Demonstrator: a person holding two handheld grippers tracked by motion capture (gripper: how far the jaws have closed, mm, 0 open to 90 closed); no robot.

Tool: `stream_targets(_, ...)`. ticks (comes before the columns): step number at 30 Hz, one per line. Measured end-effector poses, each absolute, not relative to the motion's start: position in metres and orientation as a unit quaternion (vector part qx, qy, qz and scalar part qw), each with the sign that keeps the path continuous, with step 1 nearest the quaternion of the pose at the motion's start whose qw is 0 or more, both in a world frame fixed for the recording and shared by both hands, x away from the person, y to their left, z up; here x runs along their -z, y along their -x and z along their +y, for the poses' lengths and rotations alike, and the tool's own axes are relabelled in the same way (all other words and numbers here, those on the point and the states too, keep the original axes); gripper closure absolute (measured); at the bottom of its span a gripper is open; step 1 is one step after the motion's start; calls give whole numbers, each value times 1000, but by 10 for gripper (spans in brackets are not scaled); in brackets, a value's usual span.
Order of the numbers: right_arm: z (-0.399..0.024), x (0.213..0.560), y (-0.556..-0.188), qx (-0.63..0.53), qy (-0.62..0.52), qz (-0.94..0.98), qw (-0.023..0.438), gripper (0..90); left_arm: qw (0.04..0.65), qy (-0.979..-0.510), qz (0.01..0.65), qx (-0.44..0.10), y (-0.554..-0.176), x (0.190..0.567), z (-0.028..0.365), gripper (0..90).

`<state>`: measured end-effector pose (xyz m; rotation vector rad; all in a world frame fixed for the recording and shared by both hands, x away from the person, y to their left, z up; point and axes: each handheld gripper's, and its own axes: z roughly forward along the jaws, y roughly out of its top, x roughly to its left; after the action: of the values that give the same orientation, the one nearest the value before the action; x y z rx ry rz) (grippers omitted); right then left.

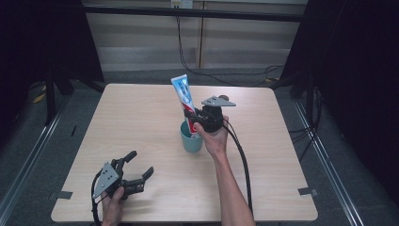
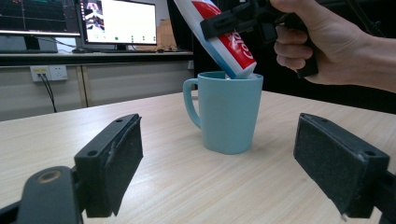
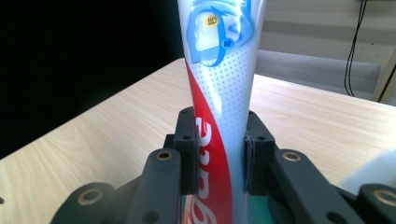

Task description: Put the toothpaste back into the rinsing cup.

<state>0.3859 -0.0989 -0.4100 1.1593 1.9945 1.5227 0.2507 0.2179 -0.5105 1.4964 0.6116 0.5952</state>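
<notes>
Toothpaste tube (image 2: pixel 224 39): lower end hidden inside the teal mug (image 2: pixel 229 114), cap not visible; top cut off by the upper edge in both gripper views. Brand lettering only partly readable, rest covered by the right gripper (image 1: pixel 192 114)'s pads. Mug interior hidden in the left gripper view; in the right gripper view a sliver of teal shows below the jaws, rim blurred. Left gripper (image 2: pixel 219 168): body cut off at the bottom edge. Monitors (image 2: pixel 116 21): screen content too small to read. Person's forearms cut off by the high view's bottom edge.
</notes>
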Motion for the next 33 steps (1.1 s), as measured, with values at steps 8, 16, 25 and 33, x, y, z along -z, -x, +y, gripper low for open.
stream_targets(8,-96,419,-384,-534,-415,714,181,717,653,-658,267,-264,-250,511,219,156)
stream_targets(16,-96,426,-382,-535,-417,713,177,715,652,-659,267,-262,-250,510,219,156)
stream_targets(25,-99,437,-382,-524,-423,719,174,710,654,-658,268,-259,-250,510,218,156)
stream_targets(33,-100,438,-380,-523,-422,720,171,704,655,-658,268,-259,-250,510,218,156)
